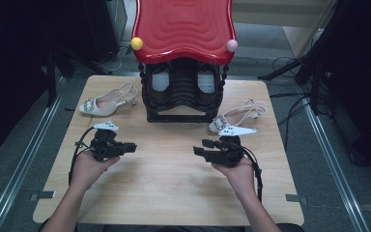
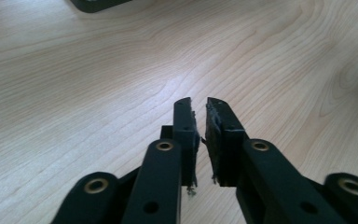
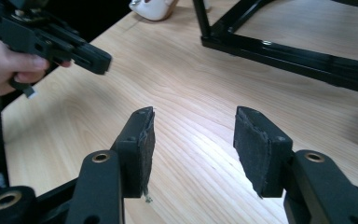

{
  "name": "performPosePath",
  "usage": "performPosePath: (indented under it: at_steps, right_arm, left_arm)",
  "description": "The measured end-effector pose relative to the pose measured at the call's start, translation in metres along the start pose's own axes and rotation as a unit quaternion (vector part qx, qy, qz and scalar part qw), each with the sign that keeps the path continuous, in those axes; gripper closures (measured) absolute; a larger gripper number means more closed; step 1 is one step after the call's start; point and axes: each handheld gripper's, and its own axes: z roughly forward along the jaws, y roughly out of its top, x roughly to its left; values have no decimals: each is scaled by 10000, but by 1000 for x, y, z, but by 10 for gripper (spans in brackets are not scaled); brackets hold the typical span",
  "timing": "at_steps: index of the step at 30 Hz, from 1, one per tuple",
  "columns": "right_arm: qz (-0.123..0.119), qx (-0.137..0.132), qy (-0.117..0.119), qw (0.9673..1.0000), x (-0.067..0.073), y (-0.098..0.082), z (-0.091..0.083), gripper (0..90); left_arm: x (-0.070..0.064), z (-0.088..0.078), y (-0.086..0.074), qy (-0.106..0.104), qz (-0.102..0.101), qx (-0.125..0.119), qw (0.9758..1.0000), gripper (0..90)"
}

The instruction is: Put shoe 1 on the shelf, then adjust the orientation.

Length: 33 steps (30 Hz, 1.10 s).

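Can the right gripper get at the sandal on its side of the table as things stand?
Probably yes. The right gripper has its fingers apart with nothing between them, and the sandal lies just beyond it on the table, beside the black rack, with bare wood between.

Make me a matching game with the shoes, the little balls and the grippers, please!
Things:
1. left hand-held gripper
2. right hand-held gripper
3. yellow ball
4. shoe with the curled strap

States or places:
A. on the table to the right of the black rack
B. jaws nearly closed, nothing between them
C. on the left corner of the red top
D. jaws wide apart, nothing between them

Pairs: 1-B, 2-D, 3-C, 4-A
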Motion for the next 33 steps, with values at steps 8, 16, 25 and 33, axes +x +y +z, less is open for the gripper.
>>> performPosePath:
  at_steps: [8,16,25,33]
  right_arm:
    - [207,113,-192,9995,-14,-6,-12,434]
    - [114,261,-252,9993,-21,-13,-20,408]
    - [263,352,-219,9988,-28,-20,-20,409]
    - [285,475,-167,9983,-30,-21,-11,410]
  left_arm:
    - [5,-3,-1,63,-167,21,9998,898]
    - [16,0,8,140,-332,-45,9993,896]
    - [45,-4,38,389,-562,-284,9973,888]
    - [68,-11,70,645,-813,-415,9937,891]
